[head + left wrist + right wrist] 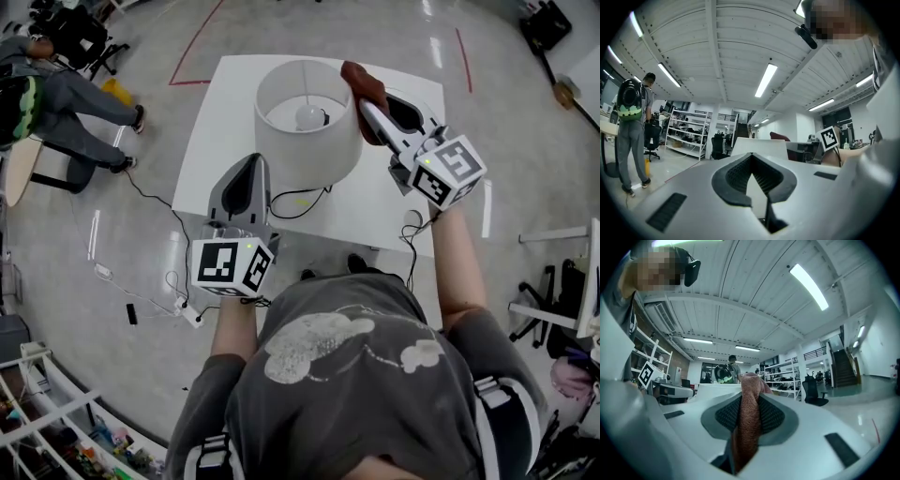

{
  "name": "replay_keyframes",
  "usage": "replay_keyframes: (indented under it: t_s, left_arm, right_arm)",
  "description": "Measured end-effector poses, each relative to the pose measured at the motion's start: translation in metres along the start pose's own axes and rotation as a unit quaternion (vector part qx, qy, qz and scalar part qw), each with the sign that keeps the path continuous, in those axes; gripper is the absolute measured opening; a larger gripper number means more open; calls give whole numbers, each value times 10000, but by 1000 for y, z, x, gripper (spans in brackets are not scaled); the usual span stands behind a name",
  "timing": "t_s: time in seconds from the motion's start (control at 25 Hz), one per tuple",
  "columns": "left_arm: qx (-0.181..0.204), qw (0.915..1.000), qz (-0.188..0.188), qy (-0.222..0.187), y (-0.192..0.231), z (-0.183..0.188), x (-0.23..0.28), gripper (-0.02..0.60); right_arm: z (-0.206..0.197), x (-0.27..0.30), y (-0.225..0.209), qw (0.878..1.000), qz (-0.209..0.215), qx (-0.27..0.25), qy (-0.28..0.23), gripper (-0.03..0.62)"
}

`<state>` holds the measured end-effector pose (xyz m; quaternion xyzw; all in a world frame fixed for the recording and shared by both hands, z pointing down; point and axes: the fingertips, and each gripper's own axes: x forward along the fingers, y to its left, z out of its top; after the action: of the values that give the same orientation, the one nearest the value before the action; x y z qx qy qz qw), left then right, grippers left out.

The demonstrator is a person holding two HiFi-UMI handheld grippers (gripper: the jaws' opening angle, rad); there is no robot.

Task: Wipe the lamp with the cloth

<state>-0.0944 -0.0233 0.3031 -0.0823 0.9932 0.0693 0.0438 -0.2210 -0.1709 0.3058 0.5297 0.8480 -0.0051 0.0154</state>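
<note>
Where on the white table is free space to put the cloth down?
Bare: the strip of the white table left of the white cylindrical lamp shade, and its front right corner past the black cord. Crowded: by the shade, with the left claw and the right claw holding the reddish-brown cloth.

We see the lamp (314, 155) only from above, so its foot stays hidden; the left edge cuts off the person (70, 94) far left.
</note>
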Motion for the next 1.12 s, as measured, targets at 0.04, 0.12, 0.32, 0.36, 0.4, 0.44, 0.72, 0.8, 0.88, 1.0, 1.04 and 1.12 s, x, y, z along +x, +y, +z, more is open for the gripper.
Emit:
replay_keyframes:
  t_s: [0.04,0.12,0.32,0.36,0.4,0.44,0.72,0.8,0.88,1.0,1.04,1.12]
  left_arm:
    - [-11,10000,-79,41,1,-2,0,8]
    - [-36,9996,-241,153,3,-7,0,8]
    - [-86,9972,-664,338,4,-18,2,8]
    - [-97,9964,-747,387,4,-21,2,8]
    - [-114,9955,-827,443,2,-26,1,8]
    - [-134,9946,-895,499,0,-30,0,8]
    - [-225,9938,-806,737,-19,-53,-14,8]
    - [-257,9940,-689,805,-16,-60,-18,8]
    - [-374,9938,-590,870,-18,-66,-26,8]
    - [-536,9926,-541,950,-36,-73,-39,8]
    - [-500,9926,-505,984,-41,-74,-42,8]
    - [-431,9929,-404,1028,-47,-74,-46,8]
  right_arm:
    - [-4,-1,1,9999,-100,50,20,86]
    - [-13,-4,2,9993,-331,181,50,86]
    - [-41,-18,3,9950,-864,445,224,86]
    - [-49,-22,5,9935,-979,502,297,86]
    - [-57,-27,7,9918,-1086,570,356,86]
    - [-66,-34,10,9902,-1174,647,405,86]
    - [-116,-67,24,9829,-1275,1134,697,86]
    - [-129,-66,29,9816,-1226,1252,759,86]
    - [-137,-69,36,9806,-1167,1334,833,86]
    - [-138,-84,41,9806,-1070,1414,830,86]
    - [-135,-88,41,9810,-1037,1441,781,86]
    - [-125,-92,41,9823,-964,1456,676,86]
